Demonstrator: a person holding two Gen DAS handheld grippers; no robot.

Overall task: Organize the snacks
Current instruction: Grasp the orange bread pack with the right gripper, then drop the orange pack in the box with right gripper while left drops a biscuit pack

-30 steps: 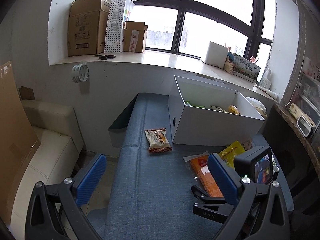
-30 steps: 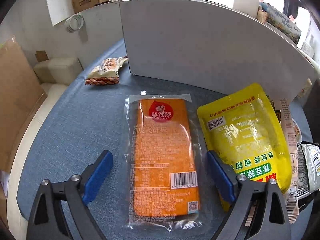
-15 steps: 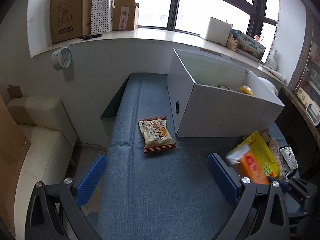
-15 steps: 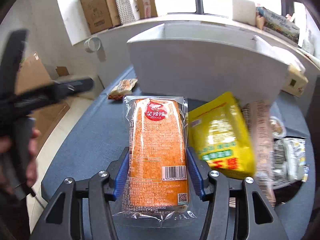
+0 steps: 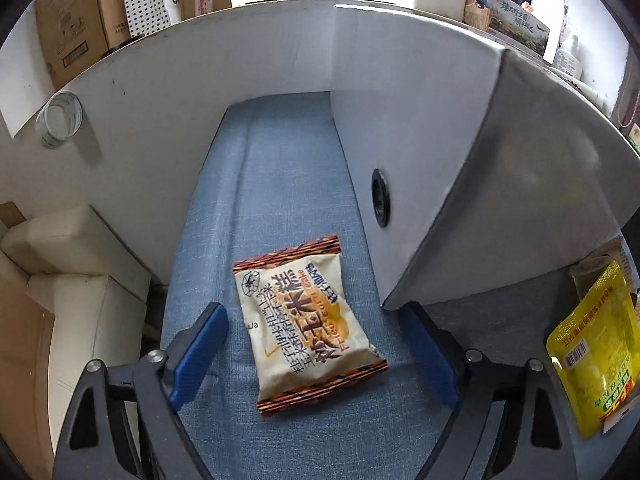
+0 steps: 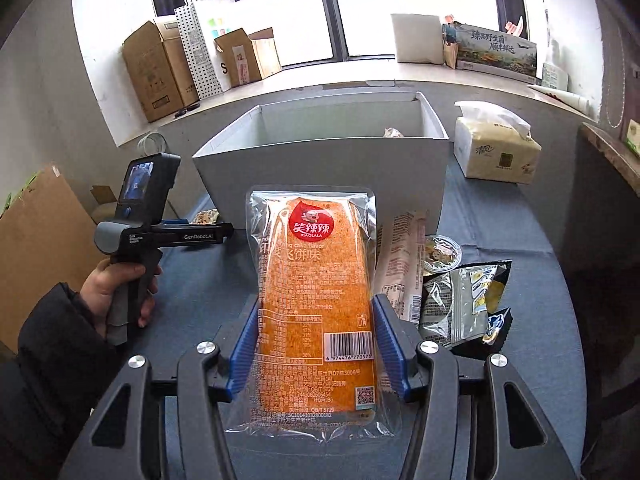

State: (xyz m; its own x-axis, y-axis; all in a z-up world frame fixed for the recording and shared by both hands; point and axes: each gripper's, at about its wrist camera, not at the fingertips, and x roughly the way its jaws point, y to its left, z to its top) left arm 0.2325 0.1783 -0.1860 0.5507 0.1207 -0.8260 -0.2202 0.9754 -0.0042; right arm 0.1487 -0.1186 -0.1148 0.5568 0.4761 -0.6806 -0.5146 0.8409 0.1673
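We seem to be in a storeroom-like office corner: cardboard boxes (image 6: 154,68) crowd the windowsill (image 6: 360,82), and a blue cloth-covered table (image 5: 276,184) stands below.

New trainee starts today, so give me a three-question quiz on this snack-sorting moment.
1. True or false: the right claw is clamped on the orange snack pack.
2. What lies between the left claw's fingers? A) yellow pouch B) cream corn-cake packet C) tissue pack
3. Fill in: the white box stands on a ____ cloth.

Key: 1 true; 2 B; 3 blue.
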